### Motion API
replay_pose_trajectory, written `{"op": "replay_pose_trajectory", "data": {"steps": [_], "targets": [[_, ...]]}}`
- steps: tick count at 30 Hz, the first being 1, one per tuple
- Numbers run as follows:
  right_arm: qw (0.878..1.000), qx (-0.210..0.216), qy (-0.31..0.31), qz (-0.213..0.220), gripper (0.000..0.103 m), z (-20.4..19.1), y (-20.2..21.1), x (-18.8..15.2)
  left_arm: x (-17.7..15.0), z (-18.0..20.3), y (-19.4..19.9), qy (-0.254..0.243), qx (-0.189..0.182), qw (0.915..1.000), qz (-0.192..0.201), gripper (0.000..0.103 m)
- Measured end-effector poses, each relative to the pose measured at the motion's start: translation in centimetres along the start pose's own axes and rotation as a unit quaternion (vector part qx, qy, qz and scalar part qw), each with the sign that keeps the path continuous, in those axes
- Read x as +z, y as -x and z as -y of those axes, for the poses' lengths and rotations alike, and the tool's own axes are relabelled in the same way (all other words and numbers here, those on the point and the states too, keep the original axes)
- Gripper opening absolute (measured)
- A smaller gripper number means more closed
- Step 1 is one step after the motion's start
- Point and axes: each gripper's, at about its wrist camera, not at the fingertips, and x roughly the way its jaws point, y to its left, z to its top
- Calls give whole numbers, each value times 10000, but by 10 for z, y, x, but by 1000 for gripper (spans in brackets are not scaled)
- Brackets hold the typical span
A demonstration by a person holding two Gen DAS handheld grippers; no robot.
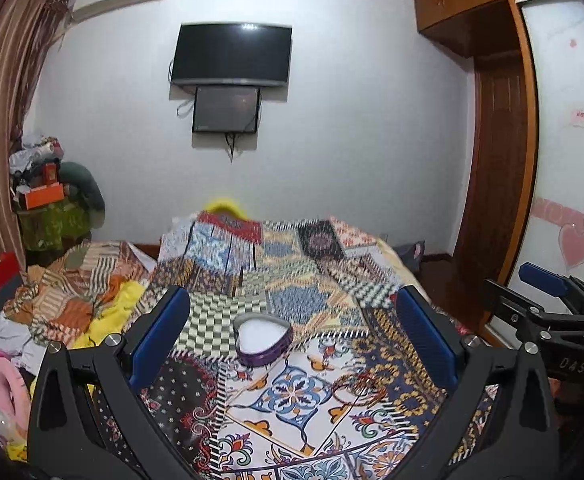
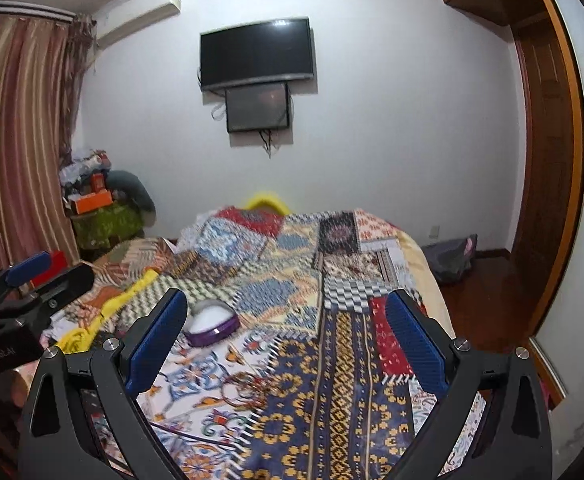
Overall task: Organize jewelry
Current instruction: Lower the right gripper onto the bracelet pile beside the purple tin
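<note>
Both tools, left tool (image 1: 292, 332) and right tool (image 2: 288, 336), hang released over the patchwork bed (image 1: 311, 280). Thin reddish-gold wire bangles (image 1: 357, 390) lie near the purple heart-shaped tin box (image 1: 263, 340); probably light, springy, slippery, best pinched across one rim.

Right tool (image 2: 286, 338) wide open over bed (image 2: 331, 280); heart box (image 2: 212, 326) w/ white inside near left finger; bangles (image 2: 248, 390) closer.

Heart-shaped box (image 1: 263, 339) on bedspread (image 1: 292, 264), bracelets (image 1: 357, 390) nearer and right, television (image 1: 232, 55) on wall behind
</note>
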Motion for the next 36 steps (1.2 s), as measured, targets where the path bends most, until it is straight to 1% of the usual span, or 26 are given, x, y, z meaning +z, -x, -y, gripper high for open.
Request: {"op": "replay_pose_trajectory", "data": {"steps": [2,5,9,12,13,14,15,16,18,19,21,22,24,26,27,30,32,34,36], "targets": [[9999,-53,5,-146,99,5,-9,-5,-6,-1,-12,23,92,9998,-158,103],[9986,-164,36,-501,99,14,-28,-17,-18,-6,-36,63,390,9977,-552,103],[9956,-168,105,-910,99,20,-49,-31,-39,-13,-66,36,239,9935,-1112,103],[9933,-115,190,-1137,98,22,-60,-39,-55,-16,-85,60,130,9889,-1477,102],[9922,-93,245,-1216,96,22,-63,-43,-60,-15,-90,67,85,9873,-1586,99],[9914,-72,292,-1275,91,21,-66,-45,-65,-15,-96,74,32,9852,-1709,97],[9901,-30,351,-1358,86,20,-69,-48,-71,-14,-103,75,-32,9824,-1865,93],[9888,22,398,-1436,83,20,-74,-51,-75,-14,-108,70,-84,9802,-1976,88],[9864,138,453,-1572,74,19,-81,-55,-82,-12,-116,38,-197,9748,-2222,84],[9846,216,495,-1665,72,19,-83,-58,-84,-10,-119,17,-250,9729,-2297,81],[9828,278,544,-1740,63,17,-90,-60,-89,-6,-124,-39,-385,9693,-2428,77],[9811,331,603,-1808,60,17,-92,-62,-90,-4,-127,-69,-455,9676,-2483,74],[9793,386,661,-1873,52,16,-98,-64,-94,2,-132,-149,-584,9643,-2580,70],[9768,528,672,-1965,48,16,-100,-66,-95,8,-137,-221,-696,9612,-2659,64],[9759,575,677,-1994,45,15,-101,-66,-96,10,-139,-237,-778,9590,-2714,59],[9733,684,725,-2066,40,12,-105,-67,-97,16,-144,-191,-1008,9535,-2834,47],[9716,749,780,-2104,38,9,-107,-68,-96,19,-146,-149,-1192,9498,-2888,41],[9701,800,822,-2139,36,7,-109,-68,-95,23,-148,-154,-1309,9477,-2907,32],[9688,842,851,-2169,36,6,-111,-68,-94,28,-150,-169,-1462,9450,-2919,27]]}}
